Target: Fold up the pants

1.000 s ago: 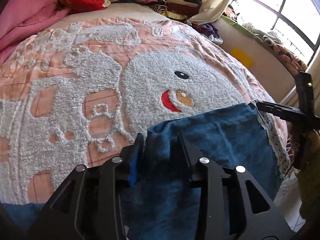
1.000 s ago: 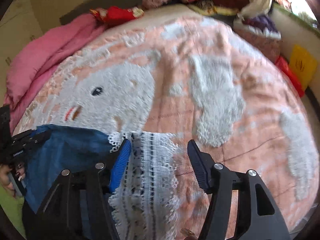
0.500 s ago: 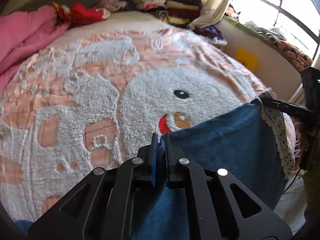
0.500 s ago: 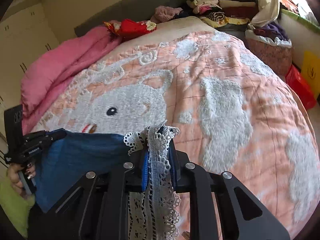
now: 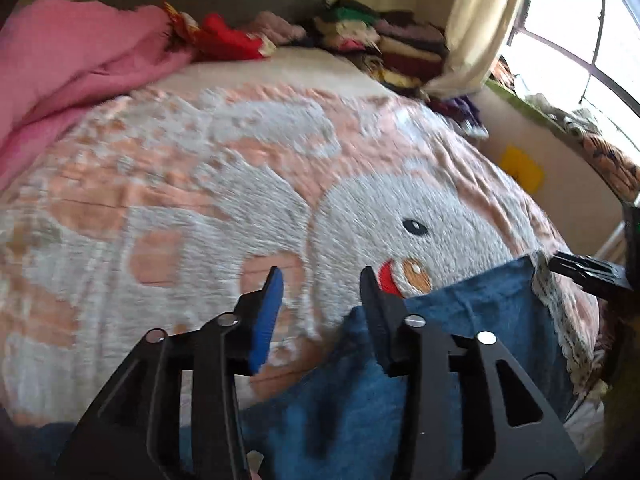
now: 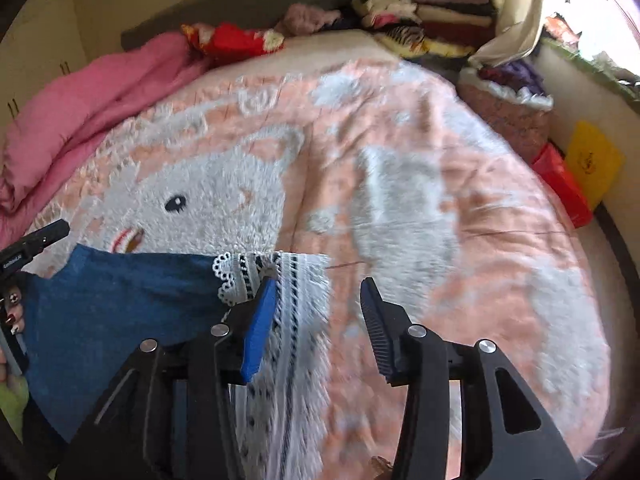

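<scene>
The blue pants (image 5: 460, 344) with a white lace trim (image 6: 288, 320) lie flat at the near edge of the bed. In the left wrist view my left gripper (image 5: 320, 276) hovers just above them. Its jaws are opening and only bedspread shows between them; the pants' top left corner sits behind the right finger (image 5: 376, 304). My right gripper (image 6: 318, 282) is opening too. Lace lies loose under its blue left pad (image 6: 260, 320) and in part of the gap, not pinched. Each gripper also shows at the edge of the other's view: the right gripper (image 5: 584, 276), the left gripper (image 6: 36, 240).
The bed wears a peach bedspread (image 6: 340, 152) with a white fluffy bear. A pink quilt (image 5: 72, 80) lies at the far left, stacked folded clothes (image 6: 432, 12) at the head. A yellow sheet (image 6: 592, 160) and a red bag (image 6: 564, 184) stand by the right wall.
Half a second ago both grippers were shut on the pants' top edge, the right one on the lace. Both have since opened and let go, and the left one has lifted.
</scene>
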The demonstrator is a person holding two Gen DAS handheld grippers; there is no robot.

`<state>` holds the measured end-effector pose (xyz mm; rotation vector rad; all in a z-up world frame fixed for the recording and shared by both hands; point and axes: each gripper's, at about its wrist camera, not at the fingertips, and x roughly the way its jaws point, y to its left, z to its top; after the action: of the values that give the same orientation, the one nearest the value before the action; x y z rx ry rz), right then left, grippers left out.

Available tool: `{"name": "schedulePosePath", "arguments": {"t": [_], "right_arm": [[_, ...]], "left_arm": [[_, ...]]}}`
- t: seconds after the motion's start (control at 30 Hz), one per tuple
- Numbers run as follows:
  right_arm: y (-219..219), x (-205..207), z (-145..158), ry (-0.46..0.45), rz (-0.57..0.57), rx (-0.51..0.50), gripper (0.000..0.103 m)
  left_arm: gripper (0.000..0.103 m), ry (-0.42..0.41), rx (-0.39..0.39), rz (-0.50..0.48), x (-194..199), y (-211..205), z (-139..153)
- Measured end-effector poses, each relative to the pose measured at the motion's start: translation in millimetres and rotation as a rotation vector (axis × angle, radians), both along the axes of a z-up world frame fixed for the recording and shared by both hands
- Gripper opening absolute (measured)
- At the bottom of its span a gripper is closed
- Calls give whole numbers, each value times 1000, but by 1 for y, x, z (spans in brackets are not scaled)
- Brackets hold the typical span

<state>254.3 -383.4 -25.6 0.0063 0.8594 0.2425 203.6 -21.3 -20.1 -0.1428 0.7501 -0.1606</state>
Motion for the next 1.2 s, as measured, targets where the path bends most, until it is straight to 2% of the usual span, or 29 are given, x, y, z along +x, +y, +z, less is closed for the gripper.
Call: {"name": "schedulePosePath", "arguments": {"t": [0.17, 0.27, 0.37, 0.4, 0.47, 0.57, 0.67, 0.77, 0.8, 0.87, 1.03, 1.13, 1.2], "right_arm": [[-7, -48, 16, -45, 21, -14, 44], [-3, -73, 19, -64, 42, -47, 44], [12, -92, 15, -67, 89, -87, 44], [21, -98, 13, -61, 121, -88, 44], [36, -106, 8, -52, 170, -70, 44], [60, -111, -4, -22, 238, -57, 53], [77, -109, -21, 28, 262, -119, 54], [72, -107, -36, 47, 200, -282, 54], [65, -107, -37, 54, 188, -264, 54], [48, -105, -37, 83, 159, -149, 53], [52, -109, -39, 65, 163, -178, 52], [51, -115, -28, 42, 168, -157, 55], [49, -121, -21, 22, 177, -145, 60]], "left_arm": [[49, -45, 44, 50, -39, 12, 18], [55, -26, 53, 50, -67, 17, 17], [57, 23, 43, 8, -87, 12, 9], [61, 37, 46, -16, -91, 8, 7], [69, 82, 80, -44, -93, -5, -1], [80, 135, 155, -64, -88, -21, -18], [85, 220, 247, -1, -74, -17, -43], [87, 222, 172, 35, -71, 5, -49], [87, 212, 172, 44, -72, 8, -48], [87, 205, 150, 53, -70, 14, -50], [87, 189, 131, 54, -71, 16, -47], [89, 148, 135, 58, -81, 12, -31], [90, 138, 155, 30, -89, 6, -21]]}}
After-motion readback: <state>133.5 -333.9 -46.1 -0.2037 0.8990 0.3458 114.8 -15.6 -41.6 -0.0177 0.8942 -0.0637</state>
